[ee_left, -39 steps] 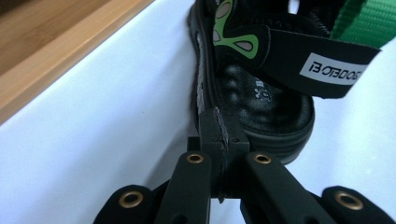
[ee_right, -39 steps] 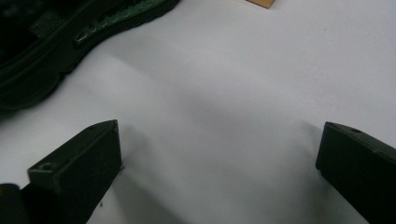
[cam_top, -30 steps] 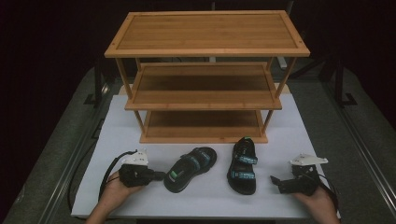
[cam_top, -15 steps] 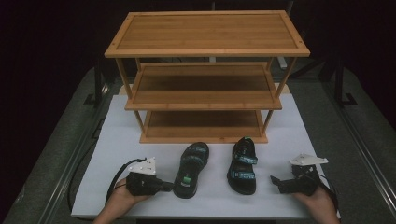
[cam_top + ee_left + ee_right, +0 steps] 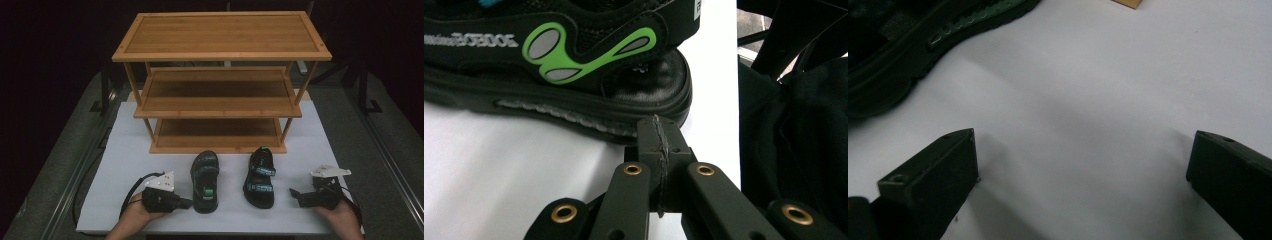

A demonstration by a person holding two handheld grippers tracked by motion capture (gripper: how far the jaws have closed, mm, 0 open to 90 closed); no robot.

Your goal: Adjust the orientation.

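Two sandals, one three-shelf rack, and your two grippers on the table.

You have two black sandals lying side by side on the white table [image 5: 125, 165] just in front of the one bamboo rack [image 5: 220, 80], which has three shelves. Your left gripper [image 5: 186, 203] is clenched with nothing between its jaws, its tip right at the heel end of the left sandal [image 5: 205, 181]; whether it touches, you cannot tell. Your right gripper [image 5: 295, 194] is released, jaws standing wide over bare table, near the right sandal [image 5: 260, 176] but apart from it. In the left gripper view the left sandal carries a green-and-grey swirl mark and a line of pale lettering that shows upside down and cannot be read.
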